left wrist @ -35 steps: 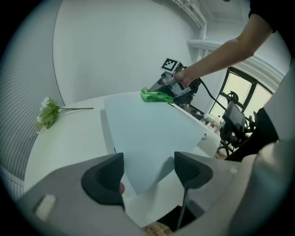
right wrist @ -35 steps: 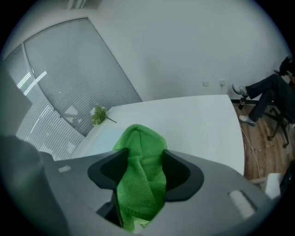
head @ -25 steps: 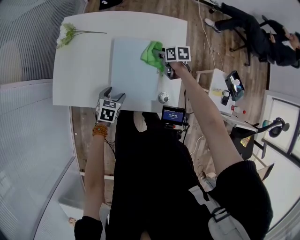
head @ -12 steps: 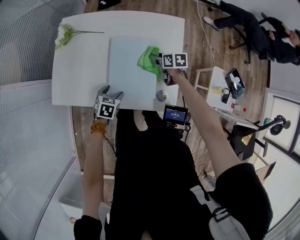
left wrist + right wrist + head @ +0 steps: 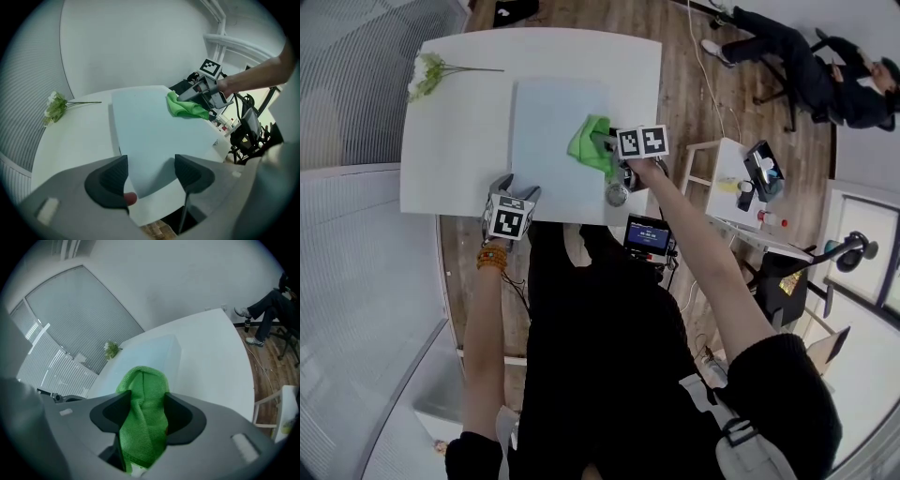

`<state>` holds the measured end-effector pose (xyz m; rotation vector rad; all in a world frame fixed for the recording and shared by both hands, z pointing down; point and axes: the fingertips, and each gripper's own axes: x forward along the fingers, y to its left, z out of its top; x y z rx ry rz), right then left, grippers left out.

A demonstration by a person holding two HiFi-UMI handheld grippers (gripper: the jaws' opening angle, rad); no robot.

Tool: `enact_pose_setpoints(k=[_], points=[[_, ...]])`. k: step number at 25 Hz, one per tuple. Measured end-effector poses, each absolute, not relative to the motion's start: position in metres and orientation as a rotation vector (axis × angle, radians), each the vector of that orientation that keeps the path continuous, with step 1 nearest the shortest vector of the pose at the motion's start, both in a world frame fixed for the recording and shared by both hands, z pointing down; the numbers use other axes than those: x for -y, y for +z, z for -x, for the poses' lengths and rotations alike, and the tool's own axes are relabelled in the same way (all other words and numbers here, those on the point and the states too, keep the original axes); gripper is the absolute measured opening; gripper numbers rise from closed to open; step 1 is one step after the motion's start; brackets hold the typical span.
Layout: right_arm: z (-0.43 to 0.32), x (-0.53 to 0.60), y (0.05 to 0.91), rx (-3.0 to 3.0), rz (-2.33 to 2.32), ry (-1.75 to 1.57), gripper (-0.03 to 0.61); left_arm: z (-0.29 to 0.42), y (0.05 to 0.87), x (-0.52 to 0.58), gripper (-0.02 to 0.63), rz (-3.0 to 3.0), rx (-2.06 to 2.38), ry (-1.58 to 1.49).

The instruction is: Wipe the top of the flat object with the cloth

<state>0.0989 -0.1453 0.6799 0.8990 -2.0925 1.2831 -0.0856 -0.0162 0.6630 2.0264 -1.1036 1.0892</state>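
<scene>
White counter [image 5: 450, 150] carries a pale blue flat board [image 5: 546, 141] lying right of centre, a flower sprig [image 5: 427, 73] well apart at the far left corner, and a small round silver object [image 5: 617, 194] just beside the board's near right corner

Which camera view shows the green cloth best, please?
The right gripper view: the green cloth fills the frame's centre, clamped between the jaws of the right gripper. The left gripper view shows it small, on the pale board; the head view shows it small beside that gripper.

Fuzzy green cloth [image 5: 143, 420], smooth matt pale-blue board [image 5: 553, 141], wooden floor [image 5: 694, 103]
</scene>
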Motion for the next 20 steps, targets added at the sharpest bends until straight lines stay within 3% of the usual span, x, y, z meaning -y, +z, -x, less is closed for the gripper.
enact_pose_setpoints(k=[20], points=[[-0.101, 0.064, 0.678, 2.038, -0.762, 1.282, 0.253, 0.081, 0.66, 0.015, 0.321, -1.972, 1.149, 1.12]])
